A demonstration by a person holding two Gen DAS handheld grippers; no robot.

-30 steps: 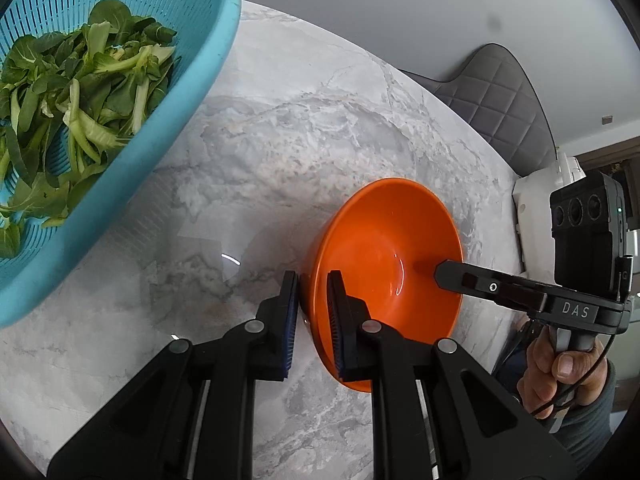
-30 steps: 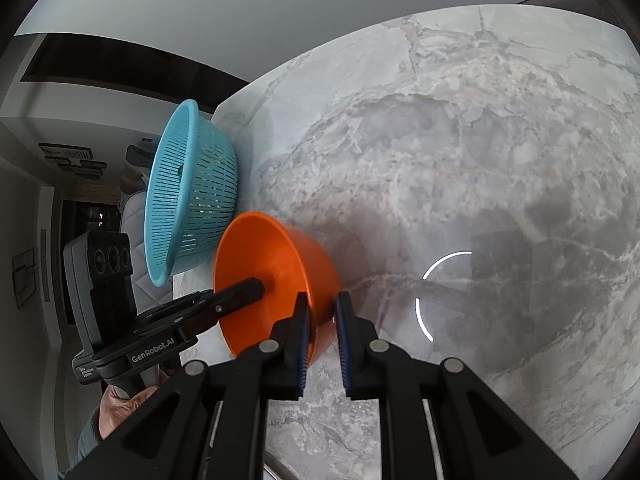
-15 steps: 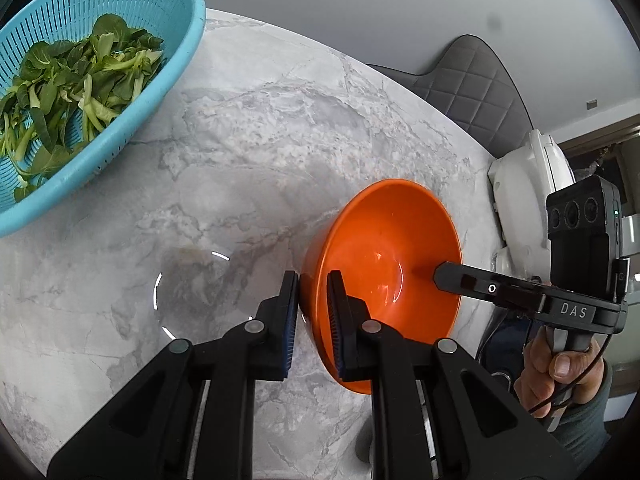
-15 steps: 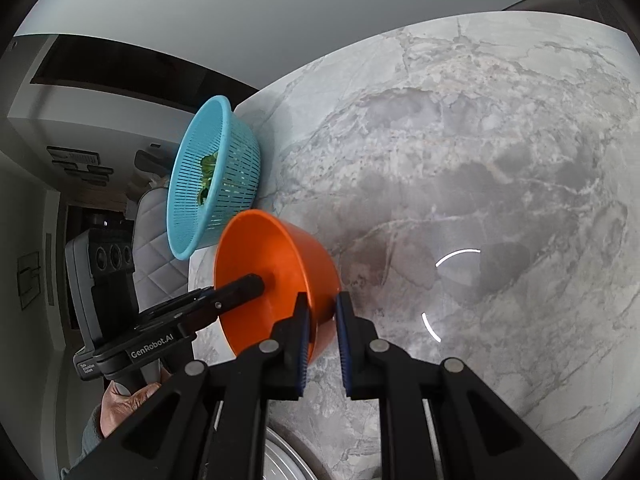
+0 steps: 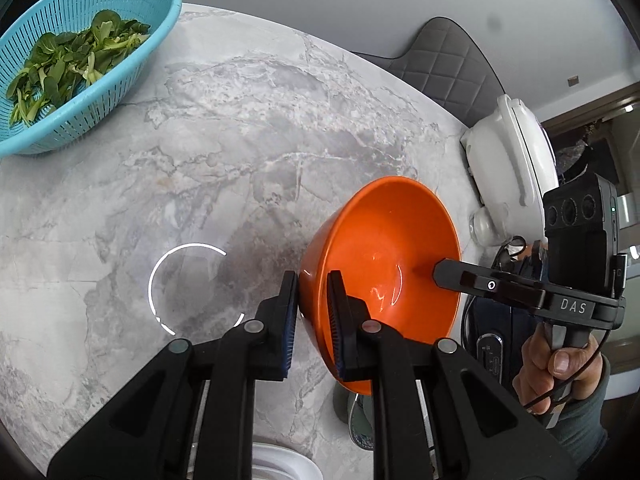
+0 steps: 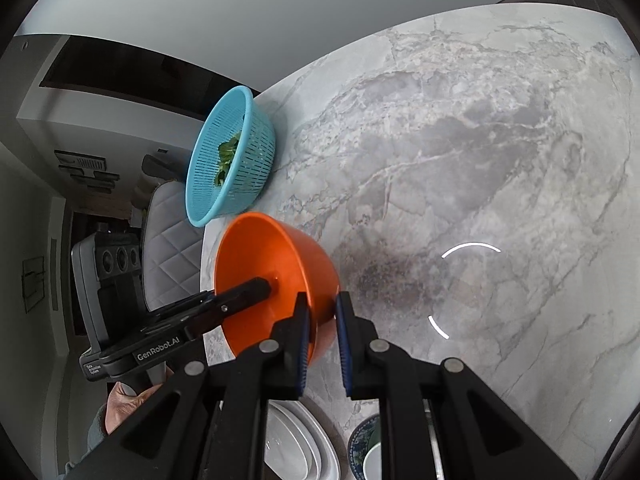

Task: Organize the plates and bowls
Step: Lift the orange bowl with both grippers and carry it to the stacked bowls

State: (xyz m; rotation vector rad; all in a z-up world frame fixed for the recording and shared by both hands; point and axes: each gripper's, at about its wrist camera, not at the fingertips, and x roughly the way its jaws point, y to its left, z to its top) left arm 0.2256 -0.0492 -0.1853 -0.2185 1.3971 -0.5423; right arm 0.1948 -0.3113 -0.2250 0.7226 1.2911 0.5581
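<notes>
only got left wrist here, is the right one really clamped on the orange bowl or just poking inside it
Observer: Clamped. The right gripper has one finger inside the orange bowl and one outside, jaws shut on the rim.
Operator: anything near it i should know about
Observer: Low in the right wrist view, behind the jaws, sits a stack of white plates with a blue-patterned dish beside it.
</notes>
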